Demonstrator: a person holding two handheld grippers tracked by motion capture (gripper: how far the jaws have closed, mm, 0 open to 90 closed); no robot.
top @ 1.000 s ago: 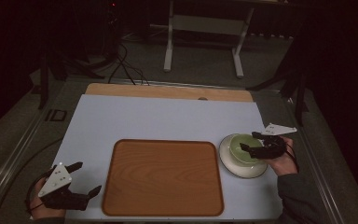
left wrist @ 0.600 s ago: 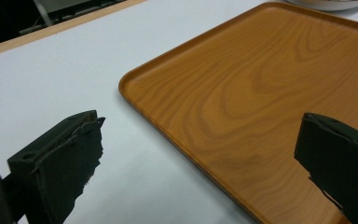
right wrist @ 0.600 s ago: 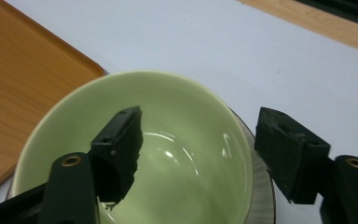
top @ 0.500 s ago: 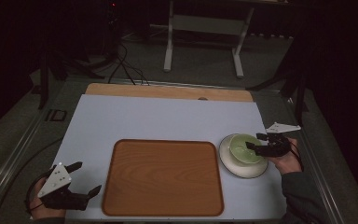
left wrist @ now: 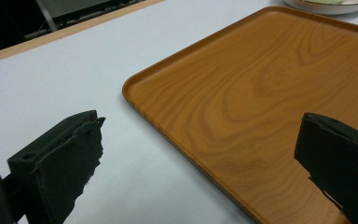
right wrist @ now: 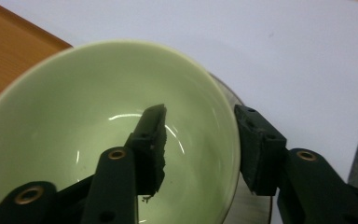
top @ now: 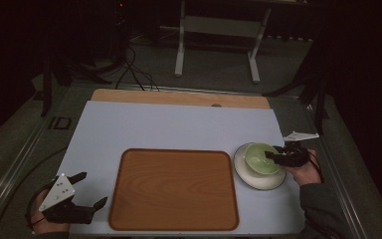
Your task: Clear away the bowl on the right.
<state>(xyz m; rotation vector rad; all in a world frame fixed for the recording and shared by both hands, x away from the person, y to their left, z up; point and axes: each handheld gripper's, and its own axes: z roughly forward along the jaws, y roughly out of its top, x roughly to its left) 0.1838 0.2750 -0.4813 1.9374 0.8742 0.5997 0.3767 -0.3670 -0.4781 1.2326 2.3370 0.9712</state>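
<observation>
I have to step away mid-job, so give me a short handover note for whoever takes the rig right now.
Right gripper: jaws straddle the near rim of the green bowl, one inside, one outside; they have just been closing, and a gap shows at the inner jaw, so no firm grip yet.
Left gripper: open, empty, resting at the table's near left corner.
The bowl sits on the white plate, right of the wooden tray.
Done: bowl rim reached.
Left: probably finish the grip and lift the bowl, likely to the tray.
</observation>
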